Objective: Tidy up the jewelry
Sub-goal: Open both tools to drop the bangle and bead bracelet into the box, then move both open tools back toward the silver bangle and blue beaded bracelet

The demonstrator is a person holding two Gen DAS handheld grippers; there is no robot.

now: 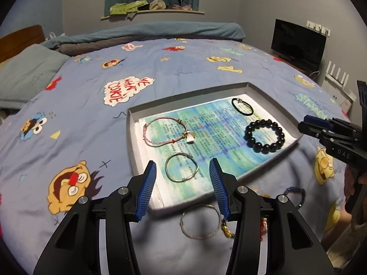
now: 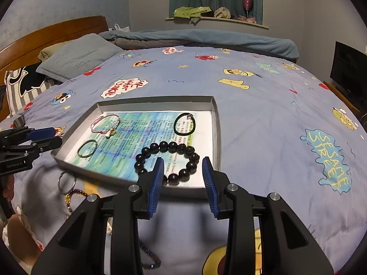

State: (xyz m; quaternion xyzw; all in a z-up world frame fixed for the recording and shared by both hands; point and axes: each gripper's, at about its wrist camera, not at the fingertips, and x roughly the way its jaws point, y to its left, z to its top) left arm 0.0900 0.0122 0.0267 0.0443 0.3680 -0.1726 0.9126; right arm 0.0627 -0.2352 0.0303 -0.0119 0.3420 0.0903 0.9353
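Observation:
A grey tray (image 1: pixel 190 94) (image 2: pixel 216 123) lined with printed paper lies on the bed. It holds a pink cord bracelet (image 1: pixel 160 131) (image 2: pixel 104 123), a silver bangle (image 1: pixel 181 167) (image 2: pixel 87 148), a black bead bracelet (image 1: pixel 263 136) (image 2: pixel 167 162) and a black hair tie (image 1: pixel 242 107) (image 2: pixel 184 123). A thin bangle with a gold charm (image 1: pixel 200 222) (image 2: pixel 66 182) and a dark beaded chain (image 1: pixel 296 194) (image 2: pixel 149 259) lie on the bedspread outside the tray. My left gripper (image 1: pixel 182 185) is open over the tray's near edge. My right gripper (image 2: pixel 183 181) is open over the bead bracelet.
The cartoon-print bedspread (image 2: pixel 263 114) covers the bed. A pillow (image 2: pixel 78 55) and folded blankets (image 2: pixel 206 39) lie at the far side by the wooden headboard (image 2: pixel 45 34). A monitor (image 1: pixel 298 41) stands at the right.

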